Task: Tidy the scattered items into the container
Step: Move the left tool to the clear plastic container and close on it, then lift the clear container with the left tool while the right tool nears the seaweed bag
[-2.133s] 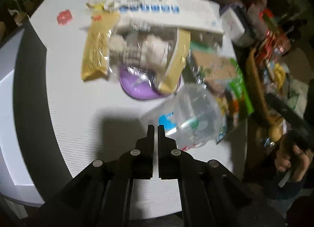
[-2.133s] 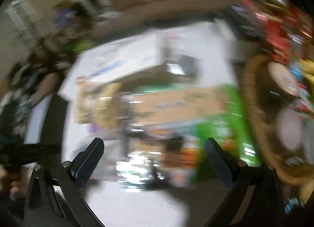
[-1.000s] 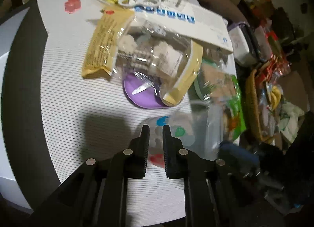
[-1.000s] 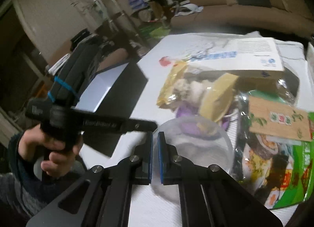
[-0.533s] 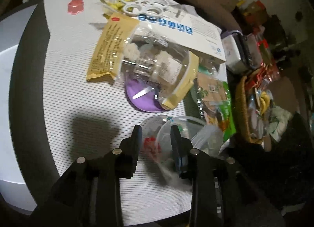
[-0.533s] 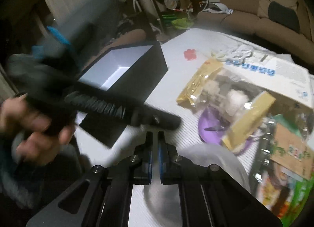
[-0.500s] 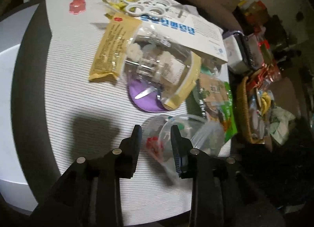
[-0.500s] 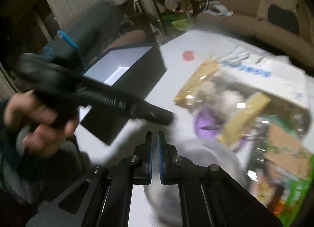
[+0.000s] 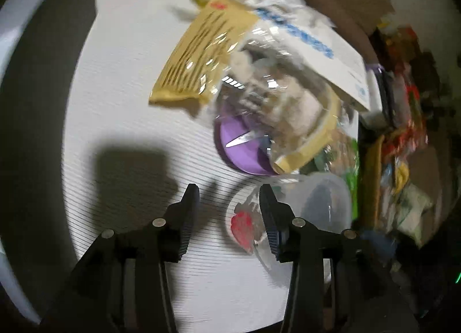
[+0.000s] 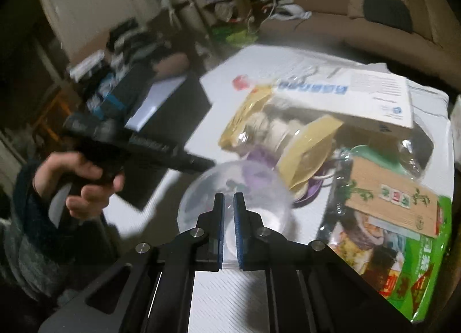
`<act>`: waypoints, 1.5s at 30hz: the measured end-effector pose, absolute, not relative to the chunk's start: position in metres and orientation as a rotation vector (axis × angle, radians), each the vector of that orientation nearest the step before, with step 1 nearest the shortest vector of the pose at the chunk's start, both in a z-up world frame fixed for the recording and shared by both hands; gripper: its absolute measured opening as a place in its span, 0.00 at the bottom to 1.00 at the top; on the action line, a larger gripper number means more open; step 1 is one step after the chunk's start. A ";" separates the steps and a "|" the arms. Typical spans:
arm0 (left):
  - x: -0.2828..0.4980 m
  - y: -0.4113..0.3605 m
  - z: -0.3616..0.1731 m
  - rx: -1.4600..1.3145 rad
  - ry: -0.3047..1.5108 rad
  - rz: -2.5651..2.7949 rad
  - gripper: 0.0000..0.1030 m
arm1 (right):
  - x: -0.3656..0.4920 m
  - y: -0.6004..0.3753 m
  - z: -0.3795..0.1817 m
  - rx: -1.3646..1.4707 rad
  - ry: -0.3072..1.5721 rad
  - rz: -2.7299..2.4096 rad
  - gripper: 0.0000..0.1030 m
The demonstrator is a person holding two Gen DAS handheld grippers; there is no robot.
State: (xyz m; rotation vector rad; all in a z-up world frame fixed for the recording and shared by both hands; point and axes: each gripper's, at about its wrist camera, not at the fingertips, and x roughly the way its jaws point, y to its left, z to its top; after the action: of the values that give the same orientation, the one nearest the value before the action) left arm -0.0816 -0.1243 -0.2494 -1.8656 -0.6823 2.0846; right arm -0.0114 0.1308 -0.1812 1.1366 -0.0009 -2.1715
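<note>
Right gripper (image 10: 227, 218): jaws almost closed, nipping the near edge of the clear plastic bag (image 10: 233, 189), which bulges away from the camera over the tabletop (image 10: 230, 298). Left gripper (image 9: 227, 209): jaws opening, nothing pinched; bag's red-printed end (image 9: 243, 225) lies beside its right finger. Beyond: purple dish (image 9: 242, 148), yellow packet (image 9: 201, 53); long axis runs away.

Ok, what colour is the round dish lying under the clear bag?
Purple. The dish shows best in the left wrist view, partly covered by the clear bag.

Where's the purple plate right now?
In the left wrist view the round purple plate lies on the white table, partly under the clear snack bag, just beyond the clear plastic bowl.
</note>
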 end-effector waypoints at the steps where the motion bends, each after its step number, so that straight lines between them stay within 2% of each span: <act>1: -0.083 -0.125 -0.258 -1.863 -0.757 2.035 0.38 | -0.011 0.125 -0.187 1.163 0.035 -2.162 0.07; 5: -0.082 -0.125 -0.280 -1.850 -0.970 1.914 0.35 | -0.011 0.123 -0.197 1.193 0.049 -2.169 0.06; 6: -0.081 -0.125 -0.285 -1.847 -1.018 1.884 0.31 | -0.011 0.124 -0.198 1.195 0.045 -2.168 0.06; 7: -0.081 -0.126 -0.290 -1.835 -1.079 1.837 0.20 | -0.011 0.125 -0.198 1.191 0.041 -2.166 0.05; 9: -0.080 -0.129 -0.295 -1.817 -1.165 1.785 0.13 | -0.012 0.128 -0.199 1.195 0.019 -2.161 0.03; 11: -0.078 -0.130 -0.295 -1.792 -1.217 1.738 0.01 | -0.013 0.127 -0.200 1.201 -0.006 -2.155 0.01; 15: -0.076 -0.138 -0.293 -1.711 -1.335 1.609 0.00 | -0.016 0.132 -0.199 1.204 -0.031 -2.158 0.00; 16: -0.077 -0.137 -0.293 -1.714 -1.314 1.602 0.00 | -0.016 0.133 -0.198 1.202 -0.033 -2.158 0.00; 17: -0.080 -0.135 -0.293 -1.730 -1.283 1.613 0.00 | -0.017 0.135 -0.198 1.205 -0.044 -2.149 0.00; 21: -0.080 -0.143 -0.318 -1.835 -1.353 1.634 0.01 | -0.017 0.138 -0.200 1.199 -0.032 -2.137 0.00; 22: -0.078 -0.144 -0.325 -1.856 -1.382 1.622 0.08 | -0.016 0.140 -0.200 1.196 -0.033 -2.137 0.00; 23: -0.074 -0.144 -0.331 -1.879 -1.388 1.610 0.31 | -0.017 0.143 -0.200 1.192 -0.041 -2.136 0.00; 25: -0.069 -0.141 -0.341 -1.884 -1.423 1.576 0.66 | -0.017 0.151 -0.201 1.188 -0.069 -2.133 0.00; 26: -0.067 -0.138 -0.343 -1.866 -1.432 1.570 0.65 | -0.018 0.155 -0.201 1.189 -0.074 -2.143 0.00; 27: -0.066 -0.136 -0.343 -1.839 -1.442 1.558 0.60 | -0.018 0.158 -0.200 1.189 -0.072 -2.154 0.00; 29: -0.065 -0.130 -0.342 -1.802 -1.458 1.516 0.29 | -0.018 0.164 -0.199 1.199 -0.063 -2.180 0.00; 30: -0.065 -0.127 -0.343 -1.795 -1.466 1.494 0.23 | -0.019 0.168 -0.199 1.204 -0.072 -2.188 0.01; 31: -0.064 -0.127 -0.345 -1.776 -1.506 1.483 0.21 | -0.019 0.169 -0.200 1.205 -0.079 -2.191 0.01; 33: -0.062 -0.127 -0.346 -1.745 -1.562 1.453 0.08 | -0.020 0.171 -0.200 1.204 -0.094 -2.194 0.01; 38: -0.055 -0.128 -0.337 -1.728 -1.611 1.430 0.06 | -0.017 0.163 -0.197 1.186 -0.058 -2.220 0.02; 39: -0.056 -0.129 -0.331 -1.717 -1.600 1.442 0.05 | -0.015 0.158 -0.196 1.179 -0.049 -2.220 0.03; 40: -0.056 -0.132 -0.323 -1.703 -1.597 1.461 0.00 | -0.013 0.154 -0.195 1.170 -0.030 -2.219 0.03; 45: -0.062 -0.157 -0.275 -1.571 -1.547 1.582 0.00 | -0.004 0.120 -0.198 1.151 0.043 -2.147 0.03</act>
State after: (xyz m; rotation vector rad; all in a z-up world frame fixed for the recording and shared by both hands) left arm -0.0623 -0.1567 -0.2751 -1.5714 -1.5471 1.5818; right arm -0.0042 0.1198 -0.1976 1.1515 0.0435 -2.1473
